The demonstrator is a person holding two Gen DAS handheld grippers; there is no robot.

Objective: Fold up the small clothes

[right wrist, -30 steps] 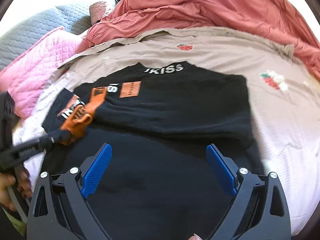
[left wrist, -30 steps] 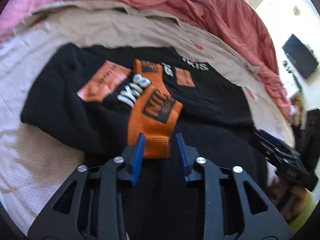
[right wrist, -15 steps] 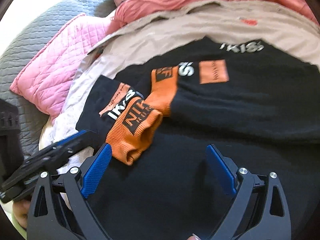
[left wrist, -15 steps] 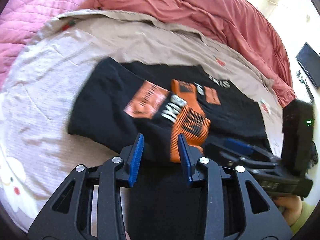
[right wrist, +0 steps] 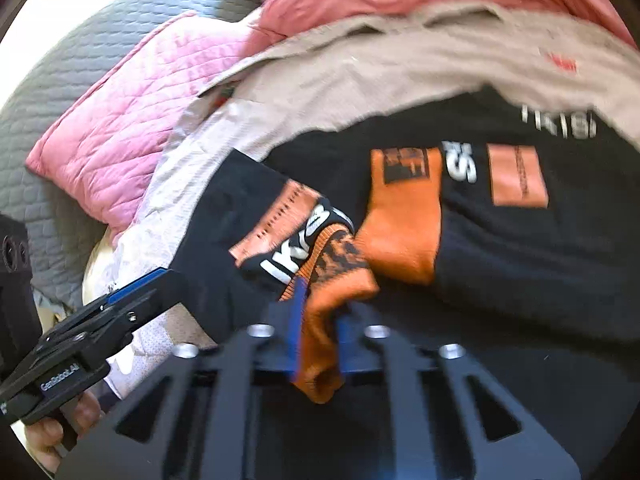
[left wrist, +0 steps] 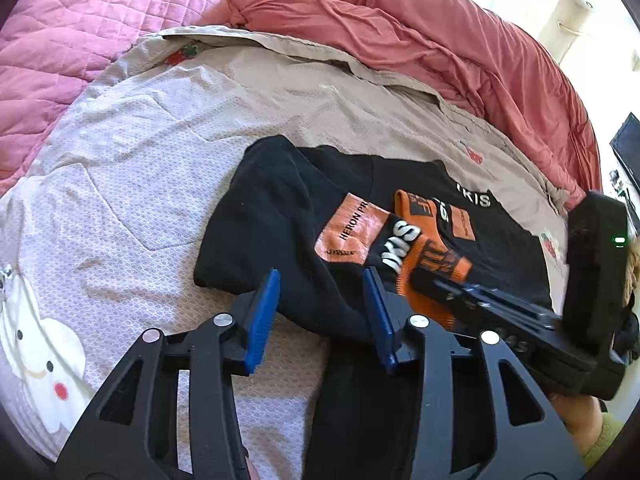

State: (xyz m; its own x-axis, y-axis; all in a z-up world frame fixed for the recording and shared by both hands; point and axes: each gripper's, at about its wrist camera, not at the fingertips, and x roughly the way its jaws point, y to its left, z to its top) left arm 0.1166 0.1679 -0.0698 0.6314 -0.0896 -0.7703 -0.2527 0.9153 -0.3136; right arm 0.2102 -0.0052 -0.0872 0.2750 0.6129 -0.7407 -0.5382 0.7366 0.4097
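A black top [left wrist: 280, 216] with orange patches and white lettering lies on the bed; it also shows in the right wrist view [right wrist: 520, 248]. Its orange cuff [right wrist: 340, 292] with black print lies across the folded sleeve. My right gripper [right wrist: 318, 332] is shut on the end of that orange cuff; it reaches in from the right in the left wrist view [left wrist: 436, 286]. My left gripper [left wrist: 320, 304] is open and empty, its jaws over the sleeve's lower edge. It shows at the left in the right wrist view [right wrist: 136, 284].
The top rests on a beige sheet [left wrist: 160, 152] with small strawberry prints. A pink quilted blanket [left wrist: 60, 40] lies at the far left, a red duvet [left wrist: 440, 48] is bunched along the back. A grey quilted cover [right wrist: 60, 80] lies further left.
My right gripper moved left onto the orange cuff and shut on it. My left gripper drew back and left off the cuff and opened a little wider.
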